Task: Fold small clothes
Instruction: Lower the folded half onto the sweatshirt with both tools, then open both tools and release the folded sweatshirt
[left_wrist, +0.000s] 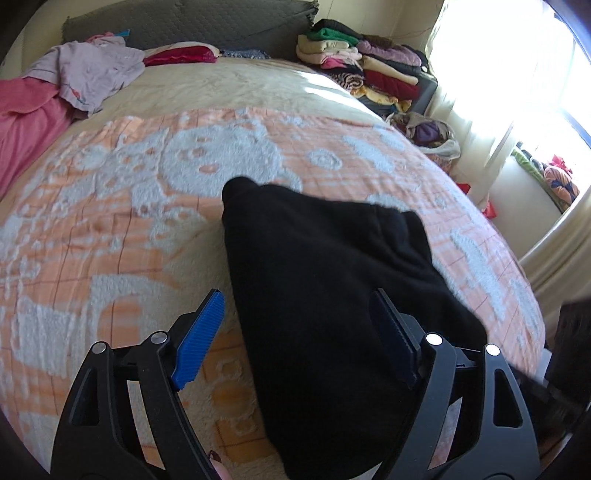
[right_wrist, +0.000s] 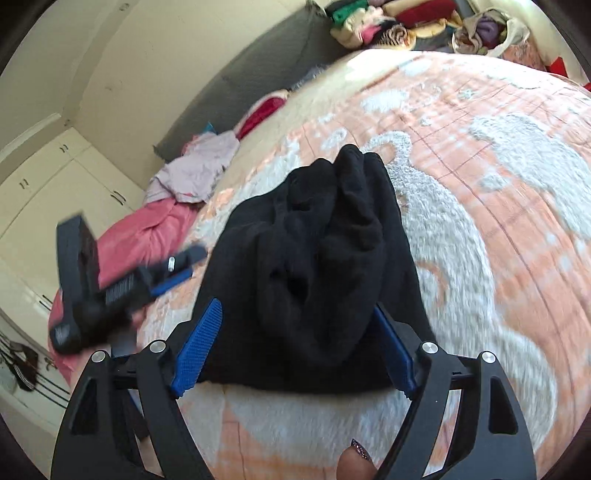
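On a bed covered by an orange and white patterned blanket (left_wrist: 122, 229), a black garment (left_wrist: 332, 280) lies bunched and partly folded near the closest edge. The left gripper (left_wrist: 295, 332) hovers over it with its blue-padded jaws spread wide, the cloth lying between them without either pad pressing on it. The right gripper (right_wrist: 299, 343) is likewise wide open, the garment's near end sitting loosely between its jaws. A pink cloth (left_wrist: 26, 122) and a lilac garment (left_wrist: 88, 70) lie at the bed's far left. A stack of folded clothes (left_wrist: 362, 66) sits beside the grey headboard (left_wrist: 192, 26).
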